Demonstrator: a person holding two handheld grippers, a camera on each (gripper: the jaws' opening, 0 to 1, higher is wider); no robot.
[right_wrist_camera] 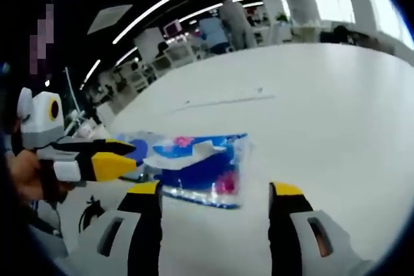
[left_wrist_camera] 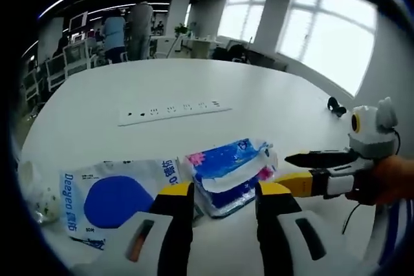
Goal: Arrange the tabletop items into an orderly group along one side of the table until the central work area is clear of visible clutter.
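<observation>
White bench (left_wrist_camera: 272,95), on which the blue tissue pack (left_wrist_camera: 229,172) lies straight ahead of my left claw (left_wrist_camera: 223,201) (released), long axis crosswise, nearer it than my right claw (right_wrist_camera: 213,201), likewise released.

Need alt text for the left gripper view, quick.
A blue tissue pack lies on the white table just ahead of the open left tongs, beside a white-and-blue bag. The right tongs reach in from the right.
</observation>
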